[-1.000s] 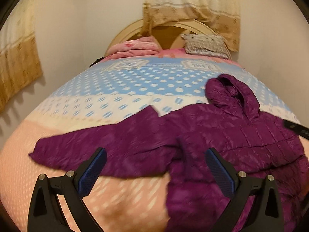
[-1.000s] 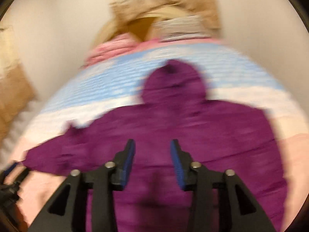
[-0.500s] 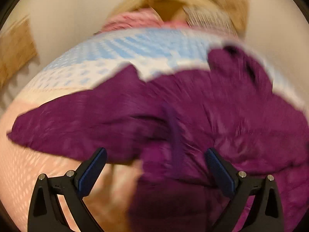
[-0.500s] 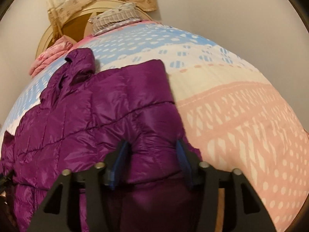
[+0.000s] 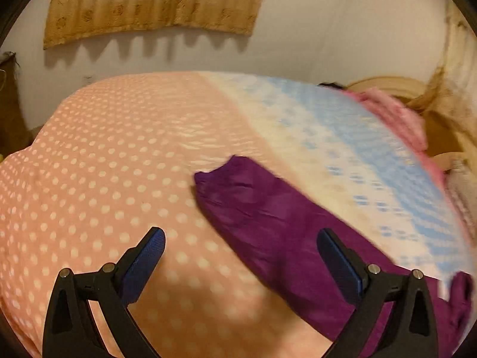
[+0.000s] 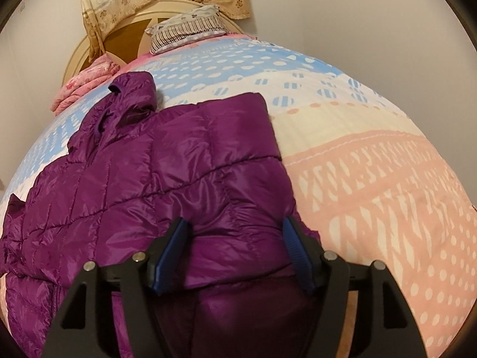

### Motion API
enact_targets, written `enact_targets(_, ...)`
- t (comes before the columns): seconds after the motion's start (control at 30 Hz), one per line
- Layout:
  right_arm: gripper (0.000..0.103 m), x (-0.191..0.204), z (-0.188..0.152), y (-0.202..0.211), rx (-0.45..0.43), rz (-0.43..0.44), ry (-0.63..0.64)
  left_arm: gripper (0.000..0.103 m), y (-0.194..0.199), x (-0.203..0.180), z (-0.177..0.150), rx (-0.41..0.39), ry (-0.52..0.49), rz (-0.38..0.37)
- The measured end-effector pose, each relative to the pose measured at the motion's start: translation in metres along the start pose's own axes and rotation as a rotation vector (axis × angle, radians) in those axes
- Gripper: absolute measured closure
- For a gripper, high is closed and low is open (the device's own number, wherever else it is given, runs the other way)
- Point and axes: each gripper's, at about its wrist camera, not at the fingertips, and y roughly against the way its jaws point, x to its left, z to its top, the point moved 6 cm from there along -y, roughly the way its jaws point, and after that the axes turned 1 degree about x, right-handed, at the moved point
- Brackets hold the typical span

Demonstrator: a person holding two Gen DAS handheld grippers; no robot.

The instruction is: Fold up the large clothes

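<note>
The right gripper (image 6: 235,250) is opening over a fold of the purple jacket (image 6: 167,173) on the bed (image 6: 372,179). The left gripper (image 5: 240,256) is wide open above the sleeve (image 5: 268,208), holding nothing.

One purple jacket (image 6: 167,179), one bed (image 6: 372,179) — one striped pillow (image 6: 187,29), one pink quilt (image 6: 86,83).

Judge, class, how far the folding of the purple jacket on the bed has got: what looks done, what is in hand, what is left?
Done: one side of the purple jacket lies folded over its body. In hand: the right gripper straddles that folded edge, its jaws opening, apparently letting go. The left gripper hangs open near the outstretched sleeve, holding nothing. Left: that sleeve and the hood remain spread on the bedspread, unfolded.
</note>
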Motion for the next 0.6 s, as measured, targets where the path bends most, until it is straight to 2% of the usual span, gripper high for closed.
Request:
enact_targets(0.07, 0.033, -0.001, 0.000, 0.000, 0.000, 0.000, 0.000, 0.001, -0.019, 0.002, -0.005, 0.058, 0.044, -0.054)
enact_targets(0.13, 0.033, 0.000, 0.000, 0.000, 0.000, -0.003, 0.001, 0.002, -0.033, 0.004, -0.013, 0.113, 0.121, -0.071)
enact_targets(0.2, 0.033, 0.000, 0.000, 0.000, 0.002, -0.007, 0.004, 0.002, -0.032, -0.001, -0.013, 0.076, 0.100, -0.058)
enact_targets(0.23, 0.033, 0.000, 0.000, -0.001, 0.003, -0.009, 0.007, 0.006, -0.032, -0.005, -0.015, 0.070, 0.075, -0.054)
enact_targets(0.3, 0.032, 0.001, 0.000, -0.001, 0.005, -0.014, 0.013, 0.030, -0.036, -0.012, -0.017, 0.055, 0.019, -0.042)
enact_targets(0.33, 0.032, 0.001, 0.000, -0.002, 0.005, -0.015, 0.015, 0.057, -0.037, -0.014, -0.018, 0.044, -0.015, -0.037)
enact_targets(0.37, 0.031, 0.001, 0.000, -0.002, 0.006, -0.016, 0.017, 0.070, -0.039, -0.014, -0.018, 0.052, -0.018, -0.059)
enact_targets(0.4, 0.031, 0.001, 0.000, -0.002, 0.006, -0.018, 0.018, 0.072, -0.041, -0.012, -0.017, 0.055, -0.009, -0.077)
enact_targets(0.47, 0.031, 0.001, 0.000, -0.002, 0.007, -0.019, 0.020, 0.093, -0.044, -0.012, -0.014, 0.085, 0.020, -0.203)
enact_targets(0.53, 0.031, 0.000, 0.000, -0.002, 0.006, -0.018, 0.019, 0.095, -0.045, -0.014, -0.010, 0.095, 0.015, -0.219)
enact_targets(0.6, 0.031, 0.001, 0.000, -0.002, 0.005, -0.015, 0.017, 0.096, -0.033, -0.020, 0.000, 0.045, -0.020, -0.230)
